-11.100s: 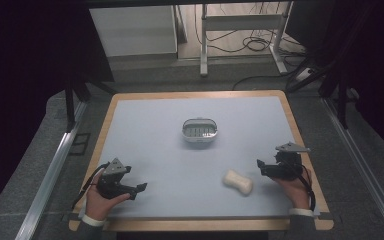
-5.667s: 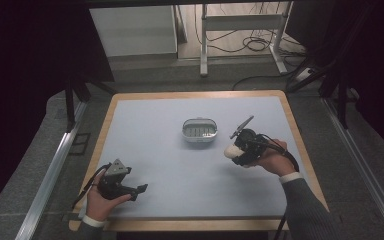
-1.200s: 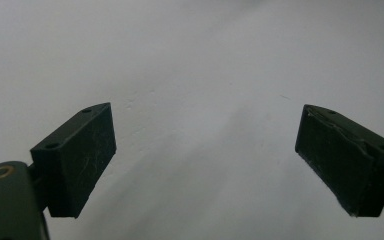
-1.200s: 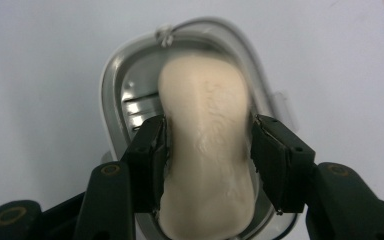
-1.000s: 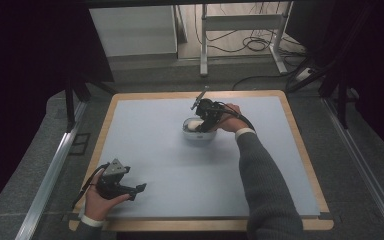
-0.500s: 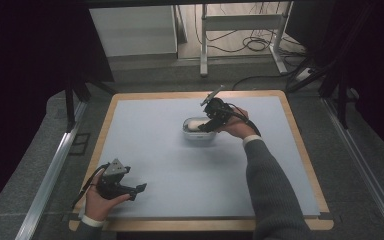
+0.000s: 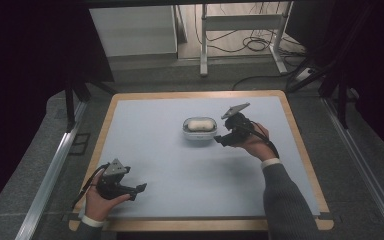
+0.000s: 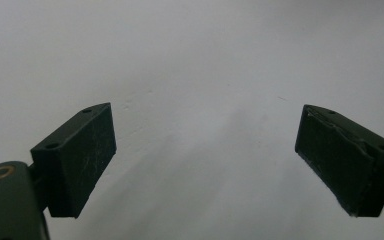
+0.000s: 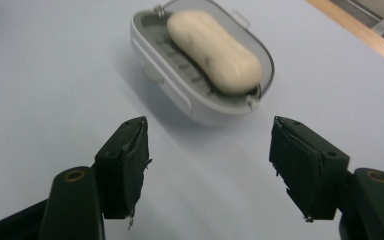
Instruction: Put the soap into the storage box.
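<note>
Soap, pale cream and oblong, lies lengthwise in a small grey dish near the middle of the table, slightly toward the far side.

Nearest the person: left hand at the near-left corner, holding the left gripper low over the pale blue table surface. Its jaws point toward the table's centre. In the left gripper view the two black jaws stand wide apart with nothing but bare surface between them. Grey three-cornered plate on top, cable looping back to the wrist.

Farther in, right of centre: right hand, dark grey sleeve running back to the near edge. Right gripper sits just beside the dish's right end, apart from it, jaws aimed at it. In the right gripper view the jaws are spread and empty; the dish lies just beyond the tips, soap resting on its ribbed insert, not touched.

Wooden rim frames the table.

Beyond the far edge: grey floor, metal frame legs, loose cables.
</note>
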Demonstrator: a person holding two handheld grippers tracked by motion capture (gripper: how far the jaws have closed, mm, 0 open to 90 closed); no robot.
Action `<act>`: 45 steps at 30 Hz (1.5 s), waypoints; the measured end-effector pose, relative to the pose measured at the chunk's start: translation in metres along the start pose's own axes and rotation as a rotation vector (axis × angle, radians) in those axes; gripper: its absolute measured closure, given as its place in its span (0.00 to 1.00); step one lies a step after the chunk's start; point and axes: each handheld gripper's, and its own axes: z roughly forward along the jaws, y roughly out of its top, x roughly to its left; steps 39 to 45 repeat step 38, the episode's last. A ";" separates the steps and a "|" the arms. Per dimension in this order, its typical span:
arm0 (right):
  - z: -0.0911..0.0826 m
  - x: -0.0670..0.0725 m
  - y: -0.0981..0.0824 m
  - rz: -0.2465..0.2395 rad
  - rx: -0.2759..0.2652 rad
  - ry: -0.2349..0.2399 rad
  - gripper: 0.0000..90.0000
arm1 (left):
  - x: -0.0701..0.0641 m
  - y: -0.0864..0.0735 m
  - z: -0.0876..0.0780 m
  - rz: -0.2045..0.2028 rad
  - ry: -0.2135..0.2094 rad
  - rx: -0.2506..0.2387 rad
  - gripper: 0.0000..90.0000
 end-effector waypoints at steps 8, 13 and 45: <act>-0.018 0.005 -0.048 0.053 -0.028 -0.022 0.34 | 0.000 0.000 0.000 -0.001 0.001 0.002 0.11; -0.024 0.009 -0.070 0.076 -0.042 -0.040 0.34 | 0.000 0.000 0.000 -0.002 0.002 0.001 0.11; -0.032 0.013 -0.135 0.238 -0.161 -0.103 0.26 | 0.000 0.000 0.001 0.001 0.008 0.004 0.11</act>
